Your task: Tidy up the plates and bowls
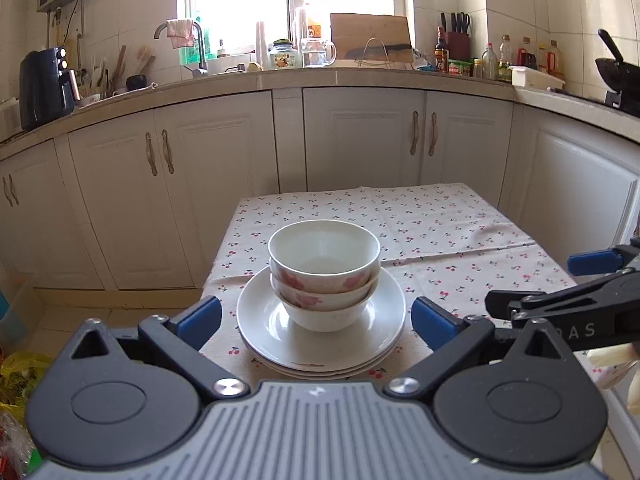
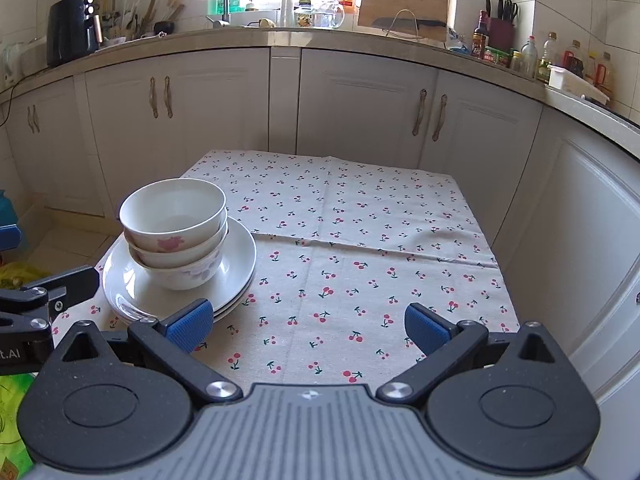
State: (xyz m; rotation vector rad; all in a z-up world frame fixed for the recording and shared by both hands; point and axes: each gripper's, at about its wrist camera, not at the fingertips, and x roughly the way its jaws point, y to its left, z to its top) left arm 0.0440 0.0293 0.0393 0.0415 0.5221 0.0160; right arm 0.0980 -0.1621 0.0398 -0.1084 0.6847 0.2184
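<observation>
Left gripper [image 1: 316,322]: jaws spread wide, blue pads well apart, holding nothing. Its fingertips sit either side of the near rim of the plate stack [image 1: 320,350], near it; contact cannot be confirmed.

Right gripper [image 2: 308,326]: jaws likewise wide apart, empty. It hovers over bare tablecloth [image 2: 360,240], with its left pad just beside the plates' near-right edge in the right wrist view. It also shows at the right edge of the left wrist view.

Crockery: three bowls [image 1: 324,270] nested upright, the top one white inside, the middle with pink flower prints. They stand at the centre of the stacked white plates, which rest on the cherry-print cloth at the table's near-left part.

Behind: white cabinets [image 2: 200,104] under a cluttered counter [image 1: 360,76].
</observation>
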